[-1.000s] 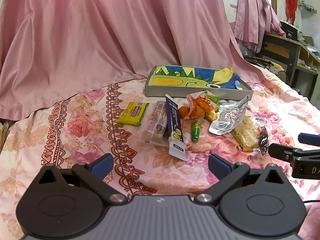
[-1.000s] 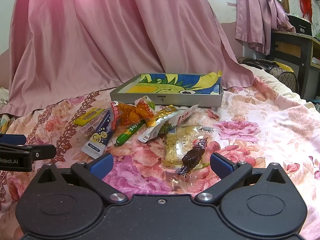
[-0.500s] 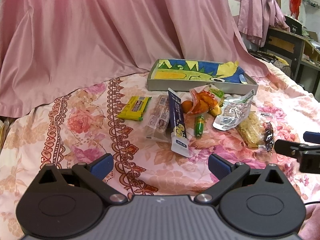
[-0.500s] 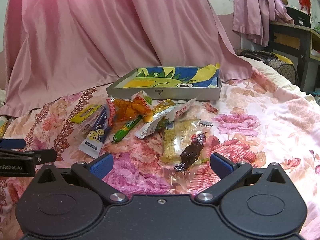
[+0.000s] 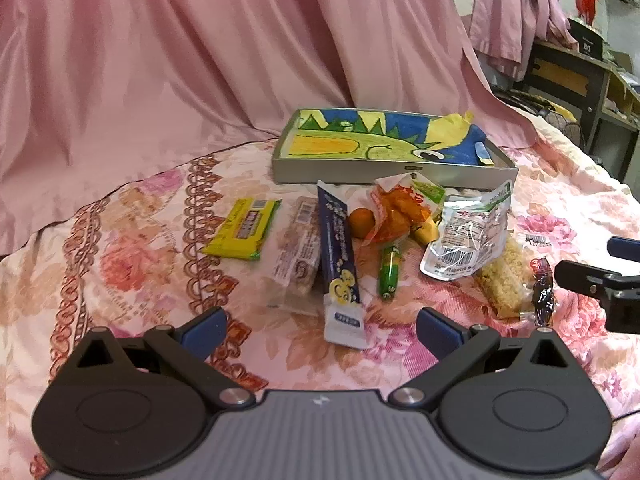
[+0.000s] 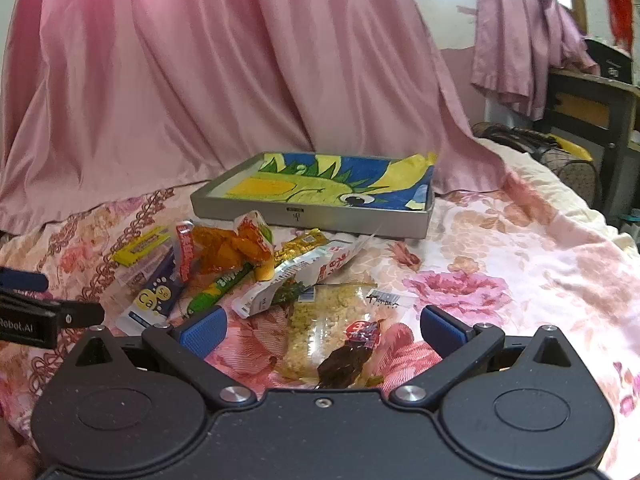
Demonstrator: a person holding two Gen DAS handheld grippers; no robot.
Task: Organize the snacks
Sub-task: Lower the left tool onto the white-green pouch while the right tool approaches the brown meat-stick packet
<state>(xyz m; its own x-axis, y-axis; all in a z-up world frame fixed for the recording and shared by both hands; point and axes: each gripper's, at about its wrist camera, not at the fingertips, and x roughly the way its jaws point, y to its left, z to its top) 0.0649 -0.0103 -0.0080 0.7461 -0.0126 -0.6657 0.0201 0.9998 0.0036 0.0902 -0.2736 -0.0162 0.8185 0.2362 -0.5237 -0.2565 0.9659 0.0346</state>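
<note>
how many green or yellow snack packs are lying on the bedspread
3. The yellow bar lies leftmost, the green stick in the middle below the orange bag, and a gold wrapper is half buried behind the pile. More may be hidden beneath.

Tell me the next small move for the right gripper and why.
Probably ease the right gripper down and forward onto the dark wrapped candy and close. Its jaws are open and empty, the candy lies right between them on the clear cracker pack, nearest of all the snacks, and the tray holds none yet.
</note>
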